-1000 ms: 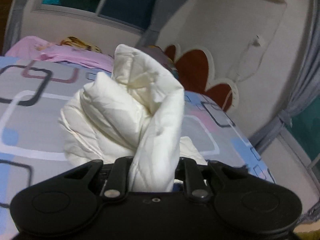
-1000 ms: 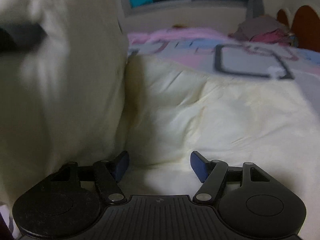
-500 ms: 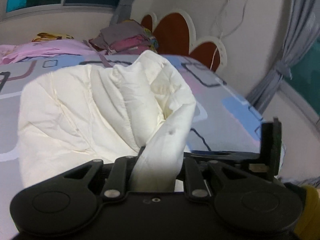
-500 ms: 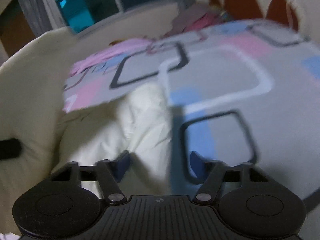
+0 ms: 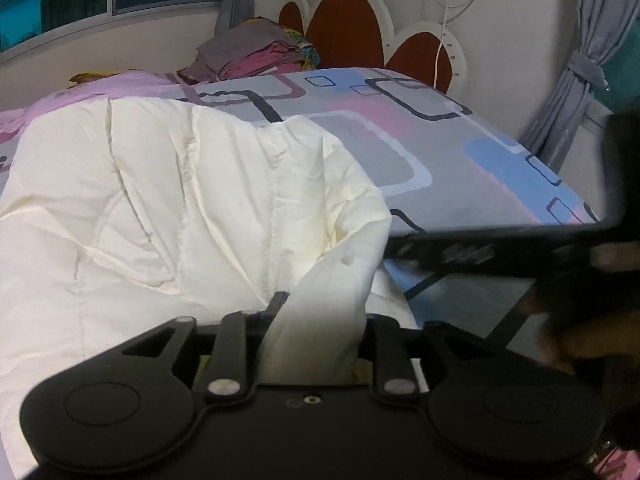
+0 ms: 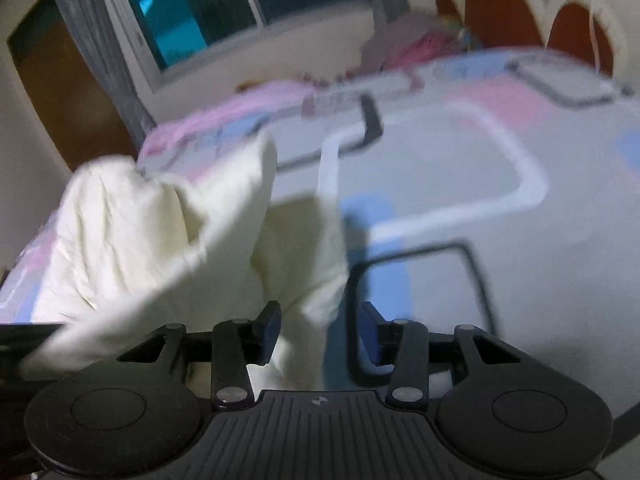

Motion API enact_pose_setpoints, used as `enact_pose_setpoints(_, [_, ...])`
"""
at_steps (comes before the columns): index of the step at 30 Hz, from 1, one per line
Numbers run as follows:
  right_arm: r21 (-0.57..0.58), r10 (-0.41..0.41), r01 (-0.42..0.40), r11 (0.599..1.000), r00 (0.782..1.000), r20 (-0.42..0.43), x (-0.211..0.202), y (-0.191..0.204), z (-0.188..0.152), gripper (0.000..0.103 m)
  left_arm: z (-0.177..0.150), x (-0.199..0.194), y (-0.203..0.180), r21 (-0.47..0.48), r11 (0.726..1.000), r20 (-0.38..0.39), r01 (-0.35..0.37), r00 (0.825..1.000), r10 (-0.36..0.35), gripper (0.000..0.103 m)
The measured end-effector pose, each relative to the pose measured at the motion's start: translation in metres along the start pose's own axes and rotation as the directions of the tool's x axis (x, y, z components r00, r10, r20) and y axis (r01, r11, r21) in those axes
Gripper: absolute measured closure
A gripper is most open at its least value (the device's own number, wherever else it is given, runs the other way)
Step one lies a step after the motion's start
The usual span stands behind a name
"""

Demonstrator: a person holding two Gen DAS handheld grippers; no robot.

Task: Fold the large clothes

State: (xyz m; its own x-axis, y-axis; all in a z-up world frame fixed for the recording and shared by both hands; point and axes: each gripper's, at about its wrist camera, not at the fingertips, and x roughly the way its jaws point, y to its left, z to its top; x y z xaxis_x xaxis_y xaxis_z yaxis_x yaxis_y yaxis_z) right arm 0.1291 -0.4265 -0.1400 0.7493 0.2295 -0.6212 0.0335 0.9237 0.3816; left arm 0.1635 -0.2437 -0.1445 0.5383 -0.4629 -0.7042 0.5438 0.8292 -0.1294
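A: We are logging progress on the fold. The cream padded garment (image 5: 160,208) is lying on the bed (image 5: 460,168), spreading ahead and to the left of the left hand-held gripper (image 5: 316,320). One thick fold of it is running straight back between that gripper's jaws, which are easing apart while the cloth is filling the gap, so we are still counting it as gripped.

B: And the right hand-held gripper (image 6: 318,326)?

A: Its blue pads (image 6: 270,326) are standing part-way apart and opening. A lobe of the garment (image 6: 168,248) is sitting between and just ahead of them, but we are not seeing the pads pressing on it. The view is blurred, so we are keeping that reading tentative.

B: So where are we judging the task to be?

A: Mid-fold. The garment is looking doubled over in bulky layers, not flat, with edges not squared. We are treating release, smoothing and at least one more fold as outstanding.

B: The stack of folded clothes (image 5: 256,60) far ahead, by the headboard (image 5: 344,28)?

A: Folded already, apparently; we are not touching it.
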Motion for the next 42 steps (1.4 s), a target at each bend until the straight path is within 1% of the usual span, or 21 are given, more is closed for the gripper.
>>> enact_pose_setpoints(2, [0.024,0.04,-0.041,0.999,0.998,0.05,-0.017,0.006,0.004,0.06,0.0,0.002,-0.003,0.011,1.0,-0.003,0.004,1.0,-0.004,0.075])
enact_pose_setpoints(4, [0.022,0.074,-0.076,0.997,0.995,0.072,-0.022,0.015,0.008,0.06,0.004,0.005,-0.007,0.03,1.0,-0.008,0.007,1.0,-0.007,0.07])
enact_pose_setpoints(7, [0.023,0.105,-0.106,0.994,0.994,0.018,-0.008,0.026,0.009,0.06,0.004,0.004,-0.008,0.055,0.998,-0.014,0.019,1.0,-0.018,0.066])
enact_pose_setpoints(8, [0.014,0.098,-0.098,0.995,0.995,-0.006,0.0,0.027,0.006,0.06,0.004,0.004,-0.008,0.06,0.998,-0.017,0.024,1.0,-0.023,0.065])
enact_pose_setpoints(10, [-0.001,0.076,-0.076,0.997,0.996,-0.047,0.01,0.028,0.001,0.061,0.004,0.003,-0.007,0.064,0.997,-0.025,0.048,0.999,-0.046,0.059])
enact_pose_setpoints(13, [-0.029,0.017,-0.02,0.999,0.996,-0.09,0.022,0.025,-0.009,0.061,0.006,-0.002,-0.004,0.05,0.994,-0.032,0.093,0.995,-0.092,0.056])
enact_pose_setpoints(16, [-0.003,0.017,-0.017,1.0,0.994,-0.105,0.031,0.016,-0.014,0.061,0.011,-0.007,-0.003,0.047,0.993,-0.056,0.105,0.993,-0.103,0.054])
enact_pose_setpoints(20, [-0.022,0.001,-0.004,1.0,0.994,-0.111,0.035,0.015,-0.016,0.061,0.01,-0.028,-0.003,0.067,0.99,-0.06,0.127,0.991,-0.123,0.054])
enact_pose_setpoints(21, [-0.029,-0.005,0.001,1.0,0.993,-0.115,0.037,0.014,-0.017,0.061,0.009,-0.035,0.0,0.063,0.989,-0.051,0.137,0.99,-0.134,0.053])
enact_pose_setpoints(22, [-0.043,-0.012,0.007,0.999,0.993,-0.117,0.039,0.014,-0.018,0.061,0.01,-0.042,0.003,0.048,0.989,-0.032,0.143,0.989,-0.141,0.048])
enact_pose_setpoints(25, [-0.06,-0.022,0.015,0.998,0.993,-0.116,0.042,0.015,-0.02,0.061,0.016,-0.062,0.016,-0.017,0.989,0.003,0.149,0.989,-0.149,0.042])
enact_pose_setpoints(27, [-0.083,-0.039,0.029,0.996,0.993,-0.113,0.043,0.016,-0.021,0.06,0.02,-0.072,0.025,-0.045,0.992,0.027,0.121,0.992,-0.12,0.042])
enact_pose_setpoints(29, [-0.096,-0.051,0.04,0.995,0.992,-0.112,0.043,0.017,-0.022,0.06,0.021,-0.081,0.035,-0.069,0.995,0.052,0.069,0.996,-0.065,0.042])
enact_pose_setpoints(32, [-0.095,-0.059,0.049,0.994,0.992,-0.11,0.043,0.018,-0.023,0.06,0.019,-0.088,0.053,-0.115,0.993,0.082,-0.008,0.996,0.017,0.042])
enact_pose_setpoints(35, [-0.102,-0.069,0.058,0.993,0.992,-0.104,0.042,0.02,-0.023,0.06,0.008,-0.078,0.067,-0.093,0.987,0.084,-0.132,0.987,0.14,0.043])
enact_pose_setpoints(36, [-0.103,-0.073,0.062,0.993,0.992,-0.102,0.041,0.021,-0.022,0.06,0.003,-0.07,0.071,-0.076,0.985,0.07,-0.153,0.985,0.159,0.044])
enact_pose_setpoints(37, [-0.104,-0.077,0.066,0.992,0.992,-0.098,0.039,0.022,-0.021,0.06,-0.002,-0.06,0.074,-0.069,0.986,0.047,-0.152,0.987,0.156,0.044])
enact_pose_setpoints(38, [-0.105,-0.079,0.069,0.992,0.993,-0.093,0.038,0.023,-0.02,0.06,-0.006,-0.051,0.073,-0.064,0.985,0.043,-0.161,0.986,0.163,0.044])
enact_pose_setpoints(39, [-0.108,-0.083,0.073,0.991,0.993,-0.089,0.035,0.025,-0.019,0.06,-0.008,-0.046,0.07,-0.049,0.984,0.055,-0.17,0.984,0.172,0.044])
enact_pose_setpoints(40, [-0.114,-0.088,0.078,0.99,0.993,-0.083,0.032,0.027,-0.017,0.06,-0.01,-0.042,0.066,-0.027,0.985,0.065,-0.169,0.983,0.17,0.04])
enact_pose_setpoints(42, [-0.12,-0.096,0.087,0.989,0.993,-0.069,0.026,0.03,-0.012,0.06,-0.009,-0.036,0.06,-0.018,0.987,0.065,-0.159,0.985,0.16,0.042])
